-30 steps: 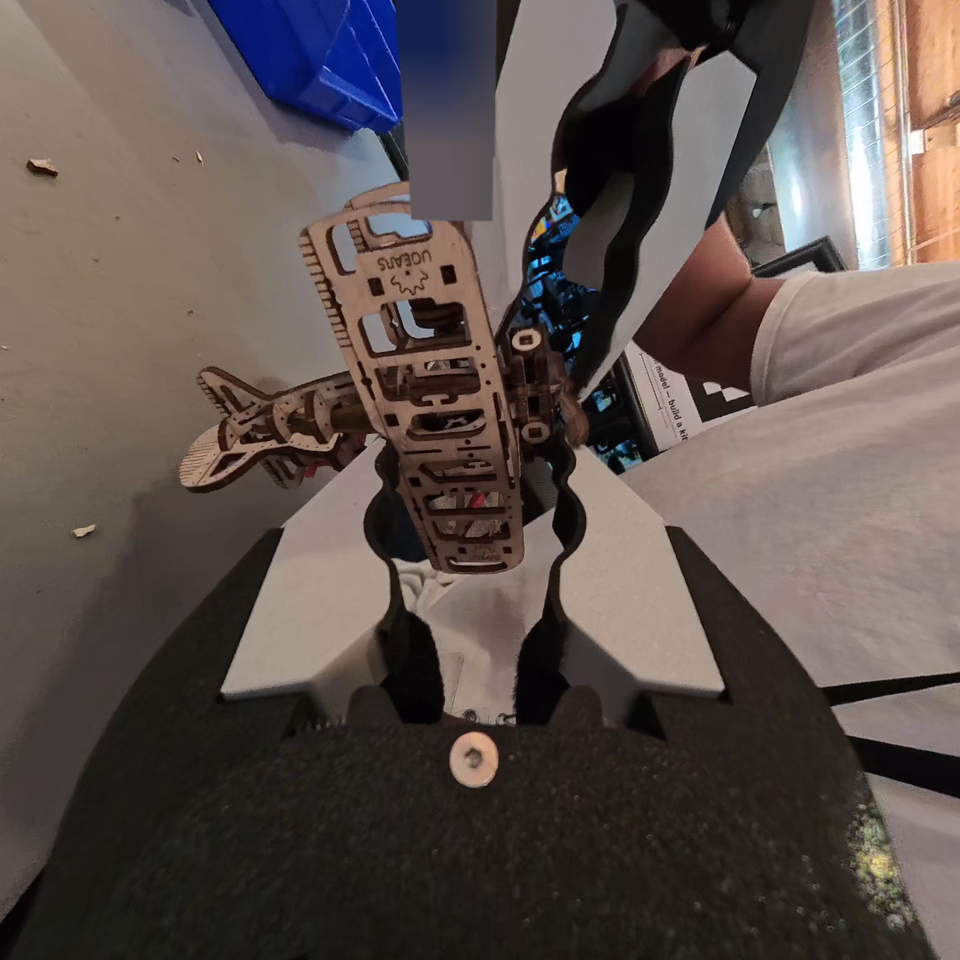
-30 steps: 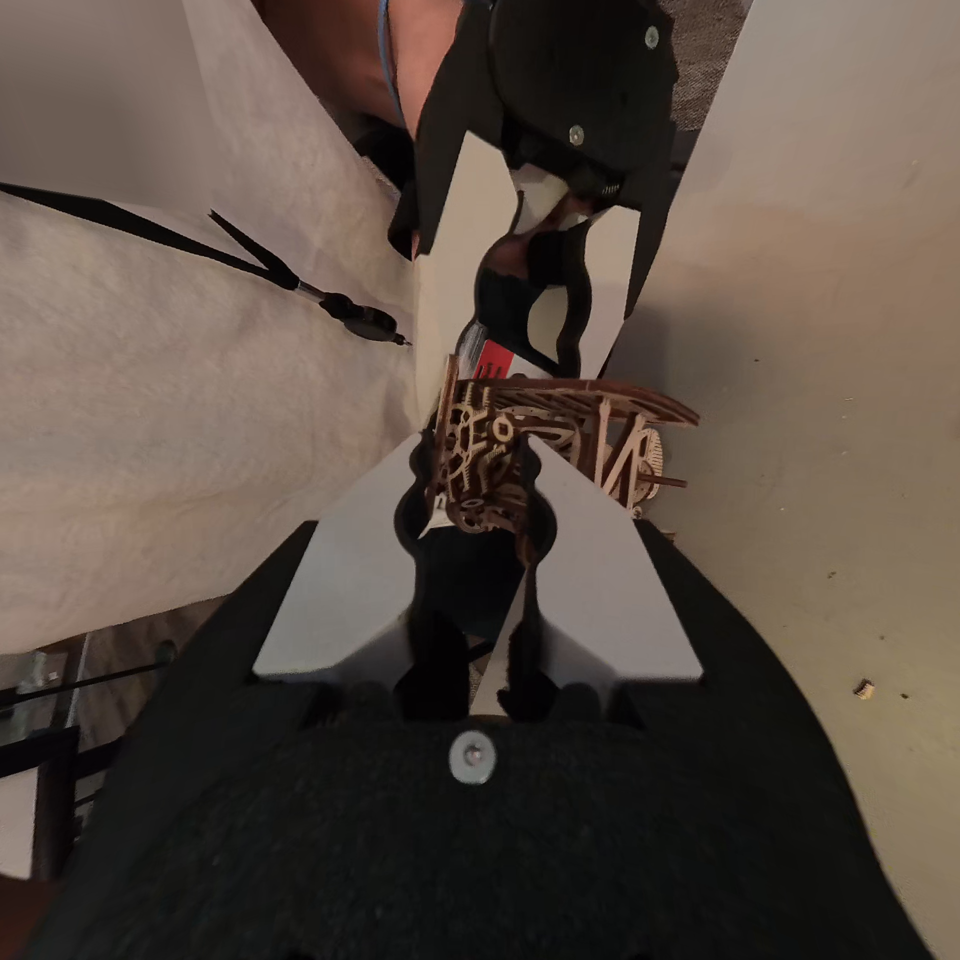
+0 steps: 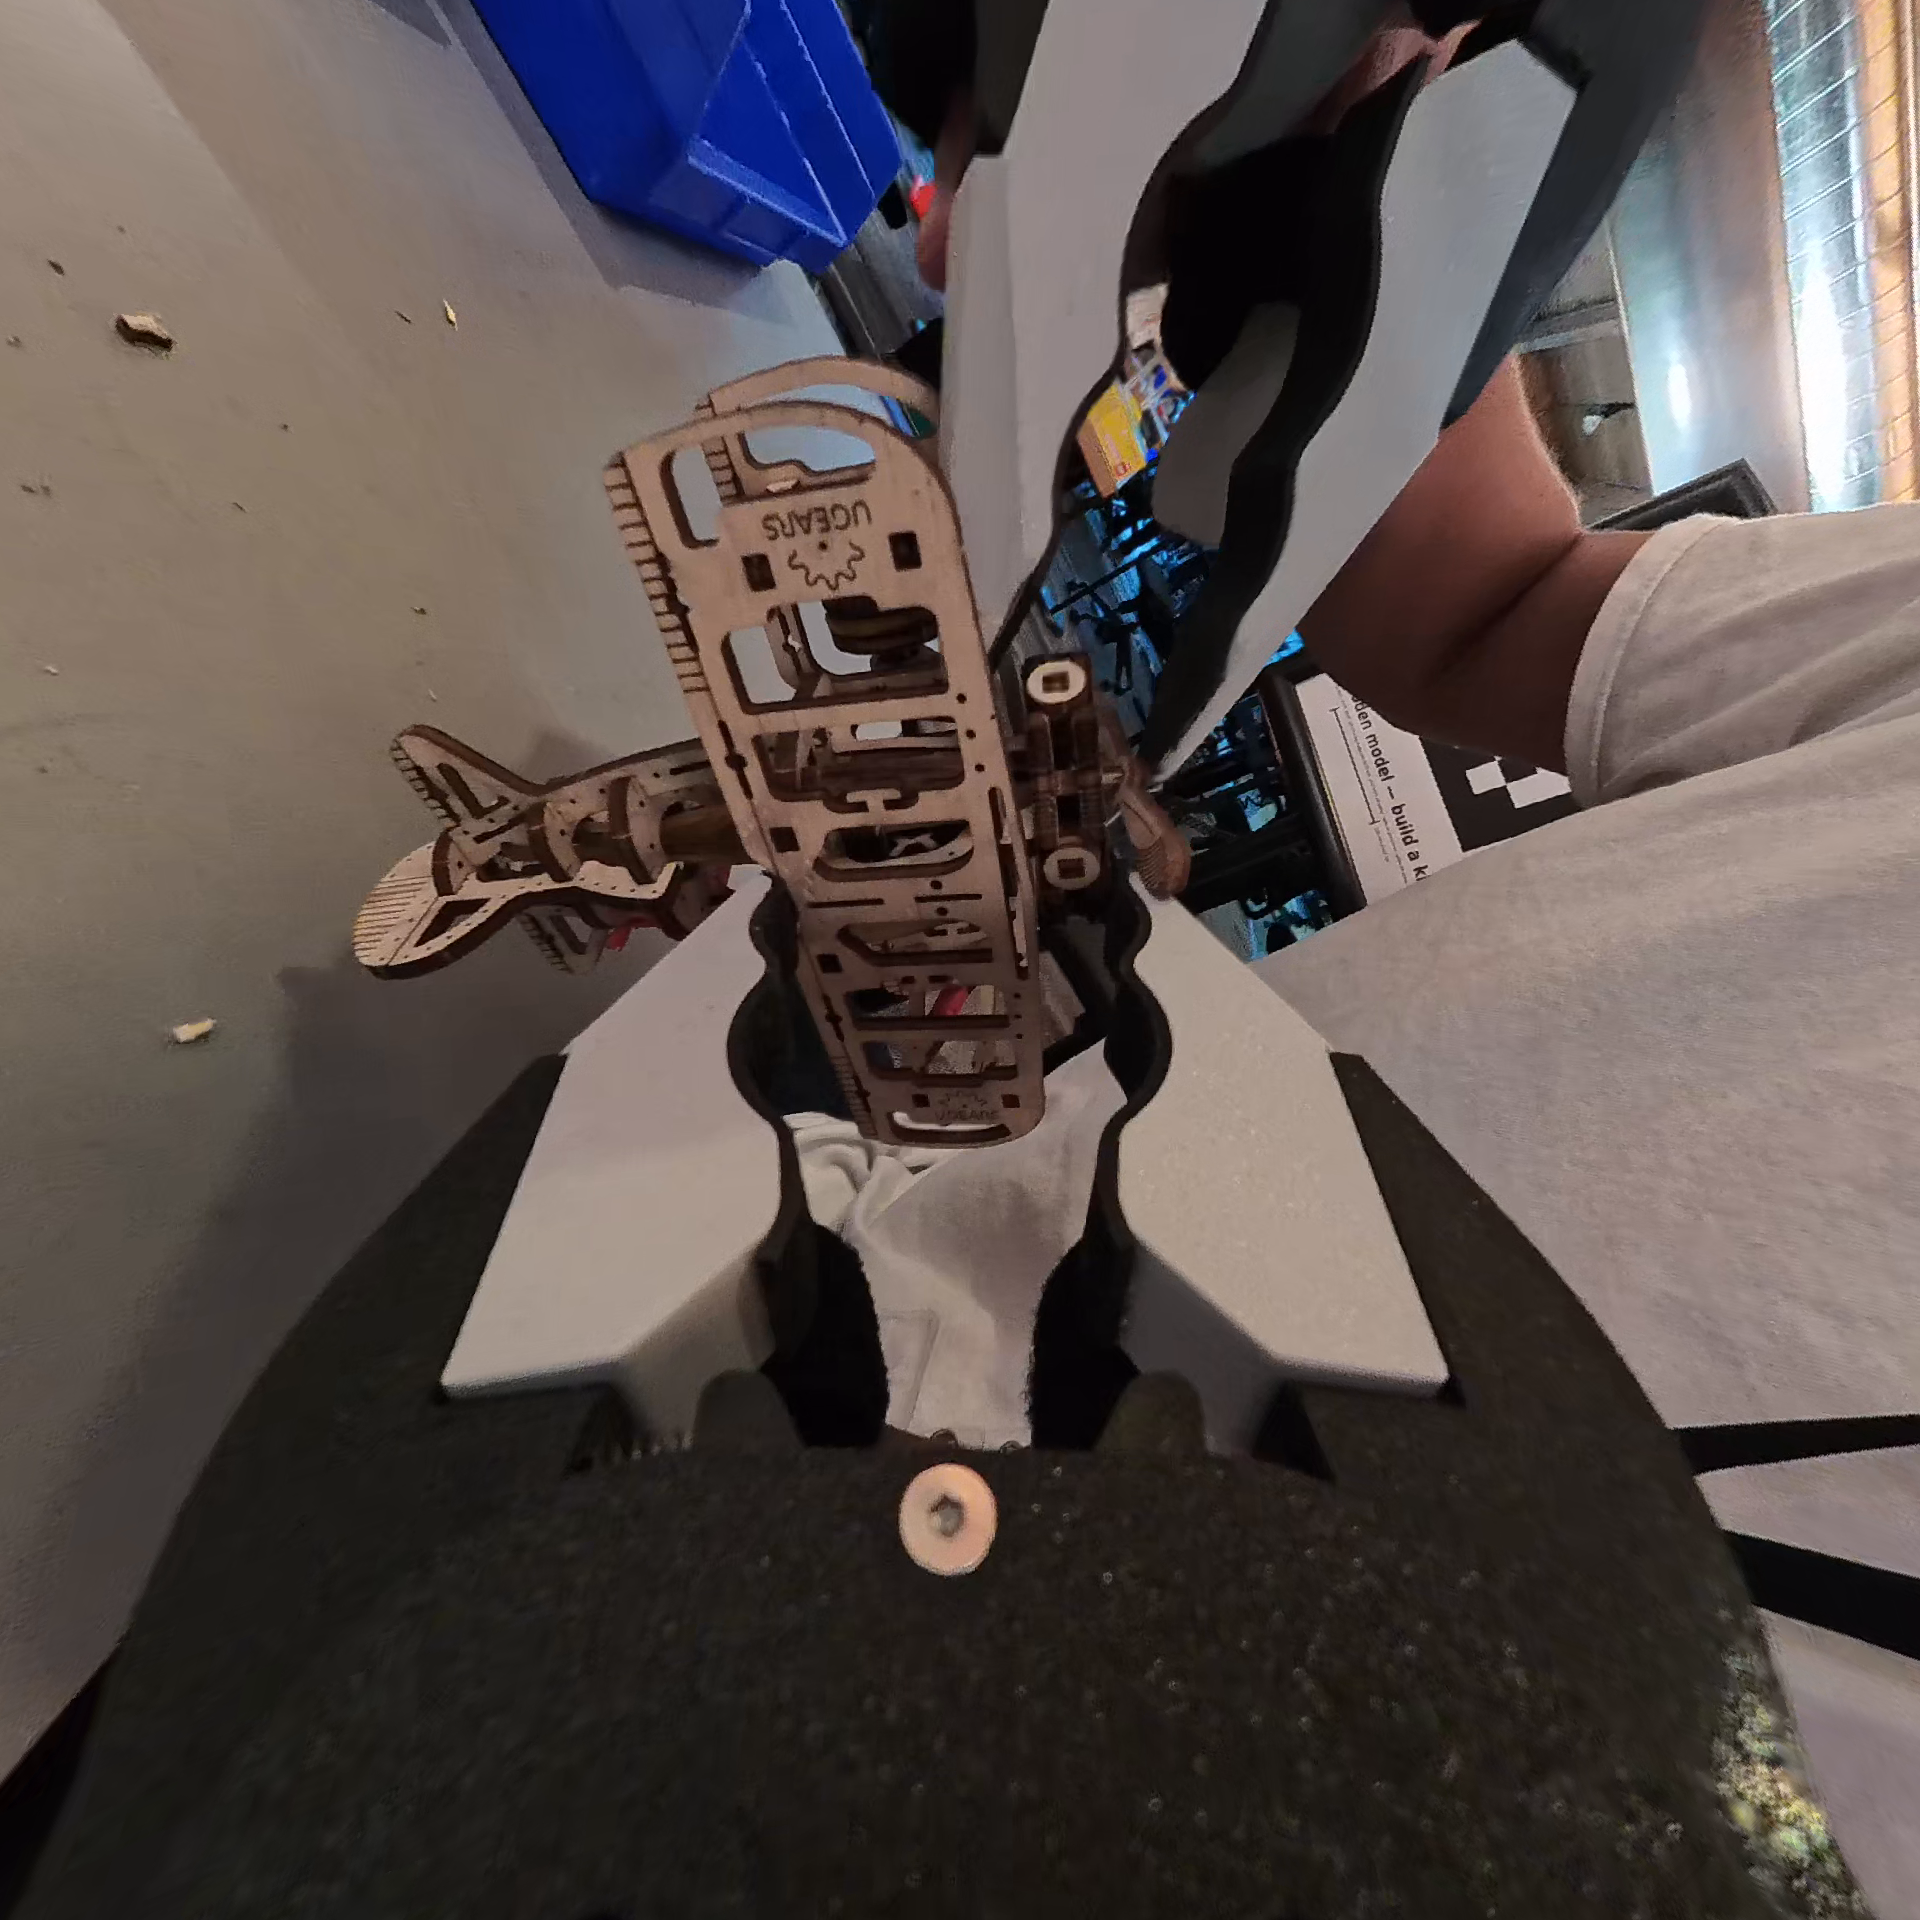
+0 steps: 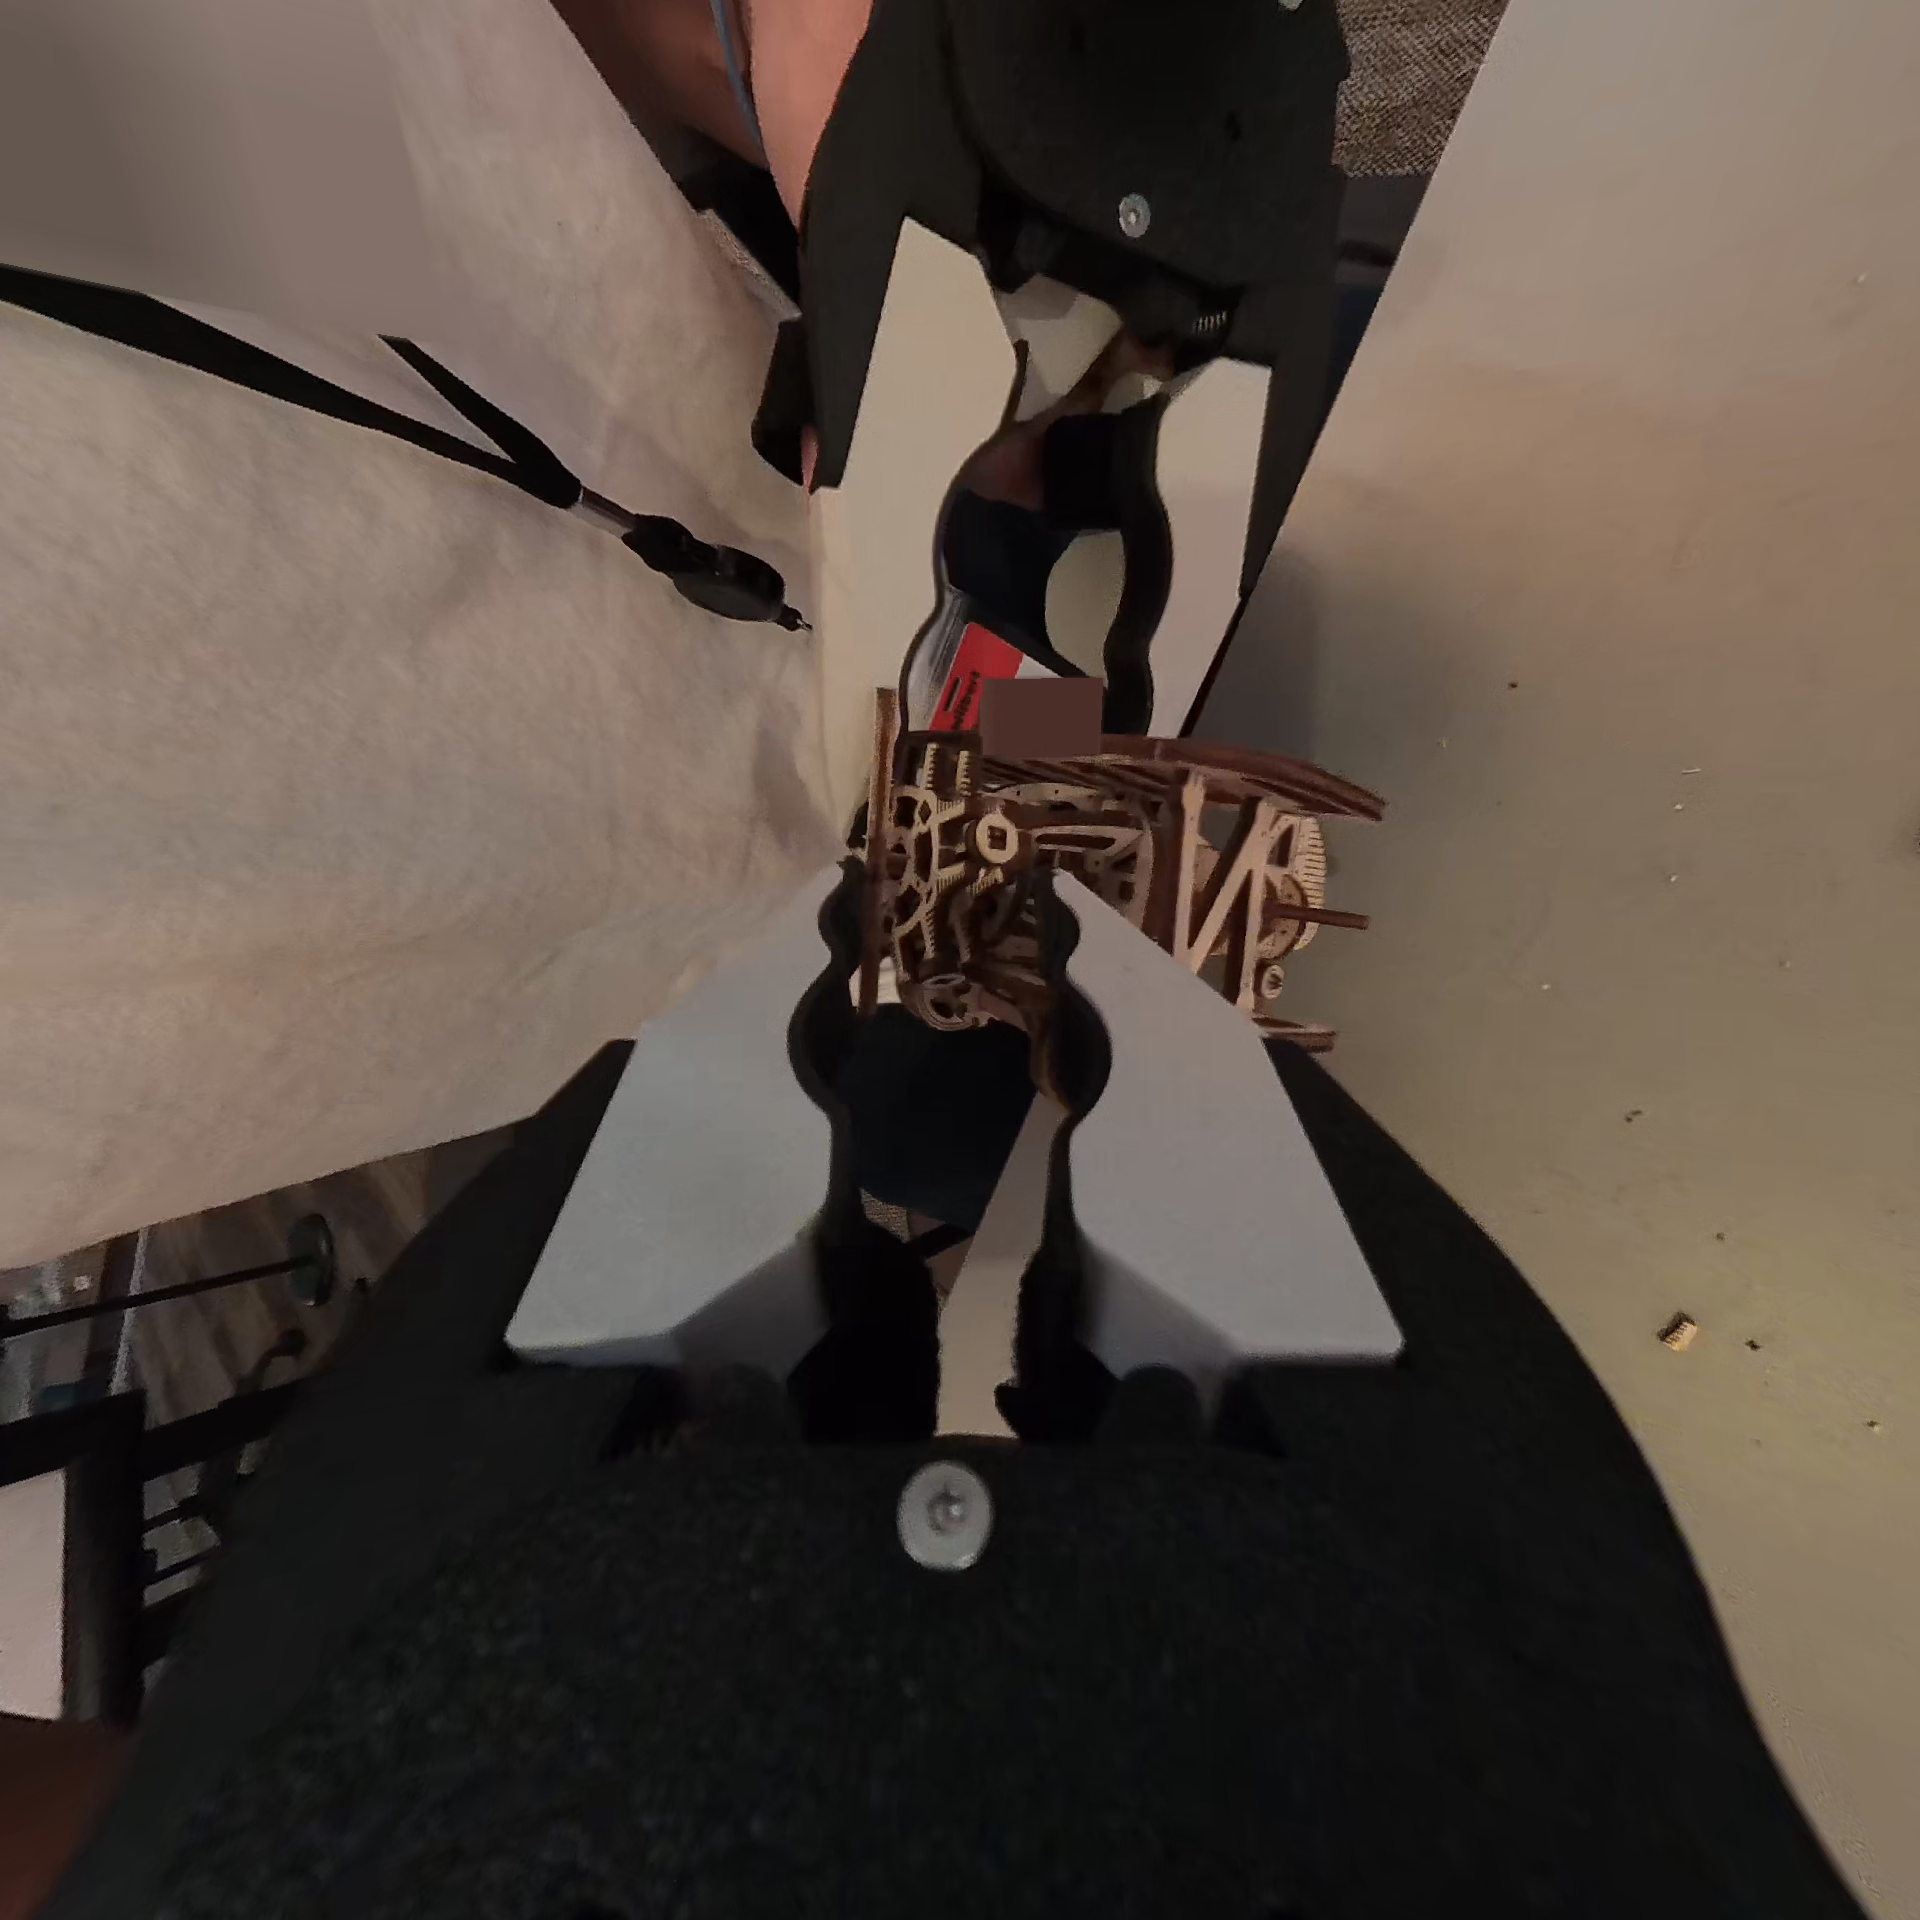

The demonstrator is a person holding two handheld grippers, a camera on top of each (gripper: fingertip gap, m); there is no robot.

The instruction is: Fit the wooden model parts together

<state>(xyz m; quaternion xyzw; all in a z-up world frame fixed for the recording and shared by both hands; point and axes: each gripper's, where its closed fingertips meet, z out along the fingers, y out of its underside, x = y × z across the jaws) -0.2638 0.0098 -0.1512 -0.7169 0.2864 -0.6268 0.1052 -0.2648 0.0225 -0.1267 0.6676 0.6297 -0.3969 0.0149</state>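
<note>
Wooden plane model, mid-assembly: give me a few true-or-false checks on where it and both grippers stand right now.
1. The laser-cut wooden biplane model is held off the grey tabletop. True.
2. The left gripper has the model's wing between its fingers. True.
3. The right gripper is far from the model. False: its fingertips are at the model's nose gears.
4. A blue plastic bin sits on the table beyond the model. True.
5. The model lies flat on the table. False: it is raised, wing panel on edge.
</note>
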